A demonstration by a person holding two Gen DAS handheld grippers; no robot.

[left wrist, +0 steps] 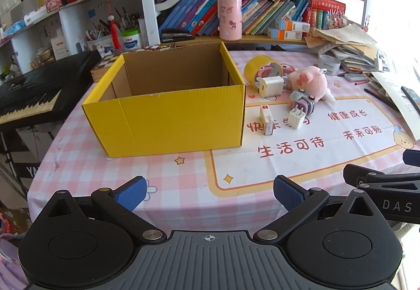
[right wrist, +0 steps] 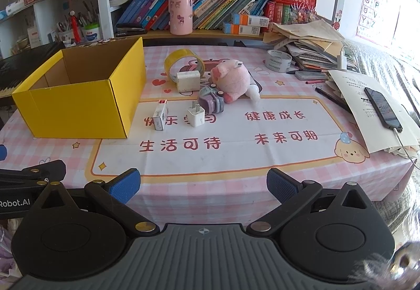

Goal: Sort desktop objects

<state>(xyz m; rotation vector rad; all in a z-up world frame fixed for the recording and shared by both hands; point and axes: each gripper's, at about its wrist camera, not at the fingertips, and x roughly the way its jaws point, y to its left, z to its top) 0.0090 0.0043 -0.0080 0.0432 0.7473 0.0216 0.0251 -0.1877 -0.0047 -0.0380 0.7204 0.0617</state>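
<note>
Since the yellow cardboard box (left wrist: pixel 168 116) shows only bare corrugated walls inside, the sorting looks unstarted: a fuzzy pink plush pig (right wrist: pixel 231 79), a glossy yellow tape roll (right wrist: pixel 183 60), two hard white chargers (right wrist: pixel 187 81) and a small carton (right wrist: pixel 160 118) lie just beside it on the checked worktop (right wrist: pixel 210 185). Both left tool (left wrist: pixel 208 191) and right tool (right wrist: pixel 203 185) hover wide, empty.
</note>
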